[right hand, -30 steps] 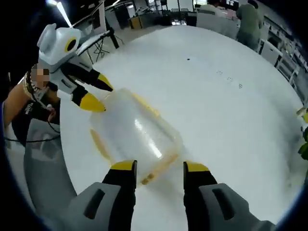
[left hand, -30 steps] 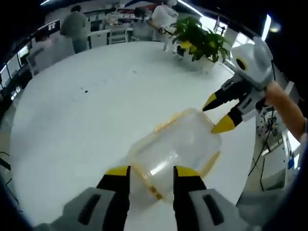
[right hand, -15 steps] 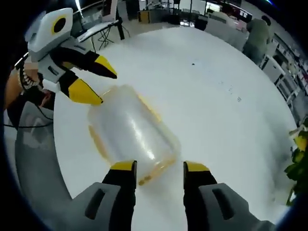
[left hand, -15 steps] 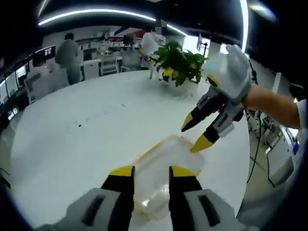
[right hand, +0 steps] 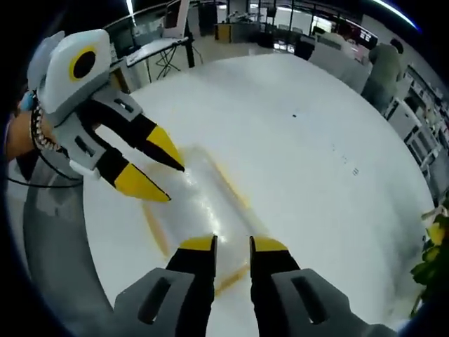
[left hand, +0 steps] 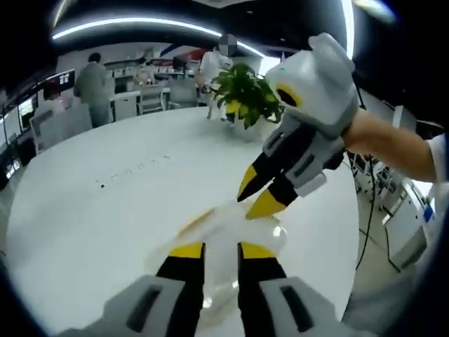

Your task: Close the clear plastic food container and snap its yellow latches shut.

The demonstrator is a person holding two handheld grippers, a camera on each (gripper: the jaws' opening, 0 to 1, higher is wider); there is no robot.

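Two tongs are set at opposite ends of the clear container point(right hand: 203, 203) lying on the white table point(right hand: 316, 140). Its long axis runs from right tongs point(right hand: 231, 243) to left tongs point(right hand: 160, 170); each pair is narrowed, a small gap showing, grip unconfirmed.

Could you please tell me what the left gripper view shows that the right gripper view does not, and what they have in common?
Left gripper view alone: the bushy green potted plant at the table's far edge, whole, with people standing beyond it, and the right gripper reaching in.

Right gripper view alone: the left gripper reaching in, and a desk with equipment behind it.

Both: the clear plastic food container with yellow trim lying on the round white table, with each view's own jaws nearly closed over it.
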